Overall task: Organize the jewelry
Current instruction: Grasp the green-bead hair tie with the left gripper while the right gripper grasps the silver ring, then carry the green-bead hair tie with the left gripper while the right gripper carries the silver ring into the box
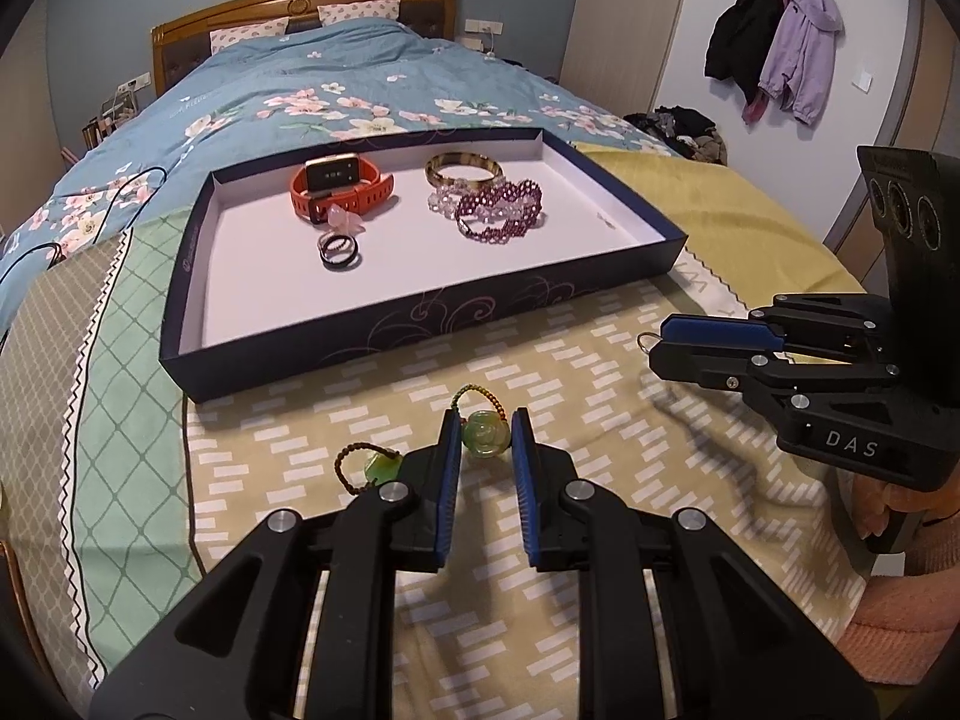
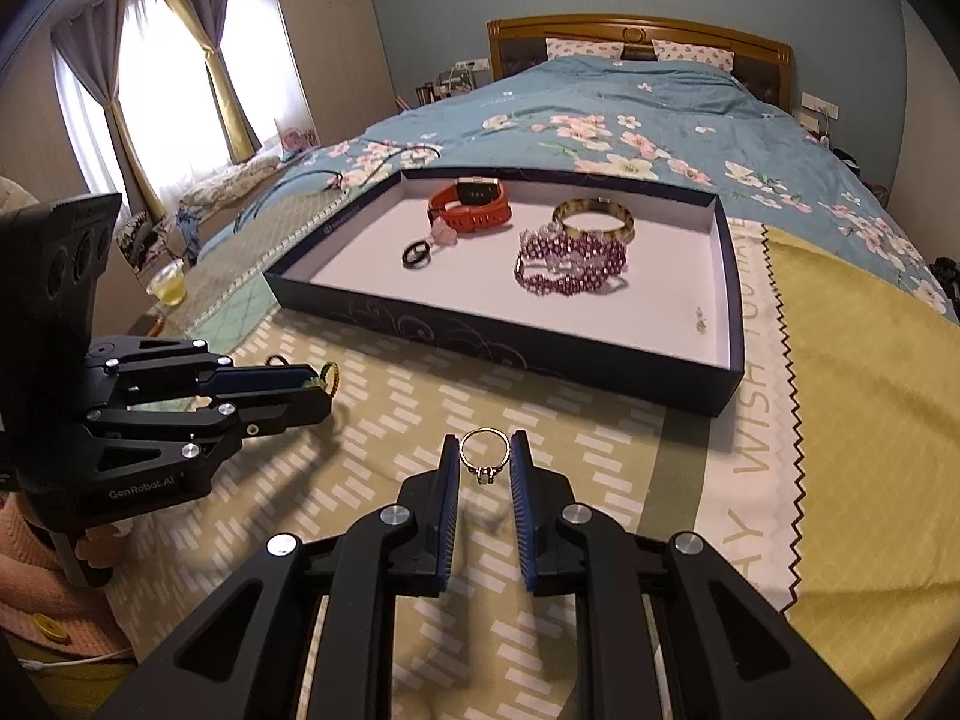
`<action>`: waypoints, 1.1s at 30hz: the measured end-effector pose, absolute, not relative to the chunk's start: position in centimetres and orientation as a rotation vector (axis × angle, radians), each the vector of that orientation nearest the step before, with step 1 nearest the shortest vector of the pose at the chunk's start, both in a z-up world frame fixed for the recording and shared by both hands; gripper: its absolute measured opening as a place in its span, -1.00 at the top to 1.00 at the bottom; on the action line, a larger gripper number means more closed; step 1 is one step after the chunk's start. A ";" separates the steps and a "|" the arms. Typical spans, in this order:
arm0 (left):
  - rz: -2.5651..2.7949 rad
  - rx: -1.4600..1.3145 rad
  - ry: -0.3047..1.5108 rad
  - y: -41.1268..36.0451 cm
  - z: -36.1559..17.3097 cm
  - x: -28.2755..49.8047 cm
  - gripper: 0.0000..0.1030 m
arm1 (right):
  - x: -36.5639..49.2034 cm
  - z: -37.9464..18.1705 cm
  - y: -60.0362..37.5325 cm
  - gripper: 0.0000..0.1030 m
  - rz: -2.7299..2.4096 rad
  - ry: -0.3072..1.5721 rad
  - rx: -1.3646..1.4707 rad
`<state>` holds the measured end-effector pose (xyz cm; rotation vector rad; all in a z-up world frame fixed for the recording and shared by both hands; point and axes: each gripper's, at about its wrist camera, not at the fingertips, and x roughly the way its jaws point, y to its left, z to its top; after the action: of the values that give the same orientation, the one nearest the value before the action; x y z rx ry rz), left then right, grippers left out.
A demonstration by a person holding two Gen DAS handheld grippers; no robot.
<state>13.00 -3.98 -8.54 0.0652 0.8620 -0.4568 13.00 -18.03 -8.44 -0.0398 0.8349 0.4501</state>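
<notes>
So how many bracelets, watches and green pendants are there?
Bracelets: 3 (bangle, clear beads, purple beads)
Watches: 1 (orange watch)
Green pendants: 2 (one in the left gripper, one beside it)
Total: 6

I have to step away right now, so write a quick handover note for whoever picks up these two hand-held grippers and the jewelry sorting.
Left hand-held gripper: shut on a round green jade pendant on a braided cord.
Right hand-held gripper: shut on a thin gold ring with a small stone.
Both are over the patterned beige cloth, short of the shallow dark-blue tray.
Done, in the tray: orange smartwatch, black ring, pink flower piece, amber bangle, purple beaded bracelets.
Left: place both held pieces, then the second green pendant on the cloth.
</notes>
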 end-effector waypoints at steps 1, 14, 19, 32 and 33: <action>-0.457 0.064 0.858 -3.9 -8.4 13.0 0.66 | 12.9 -8.2 -18.1 0.71 0.459 0.824 -0.033; -0.448 0.041 0.805 -3.3 -6.5 12.8 0.66 | 13.1 -6.6 -18.1 0.71 0.464 0.766 0.001; -0.442 0.030 0.787 -3.0 -5.9 13.0 0.66 | 13.5 -6.2 -18.1 0.71 0.462 0.751 0.007; -0.429 0.018 0.756 -2.8 -4.9 13.3 0.66 | 14.4 -5.3 -17.9 0.71 0.465 0.721 0.003; -0.427 0.018 0.755 -2.8 -4.9 13.4 0.66 | 14.5 -5.2 -17.9 0.71 0.464 0.719 0.002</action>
<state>13.37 -2.77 -4.94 0.0181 0.7546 -0.4268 14.46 -17.92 -5.22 0.0022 0.7189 0.4639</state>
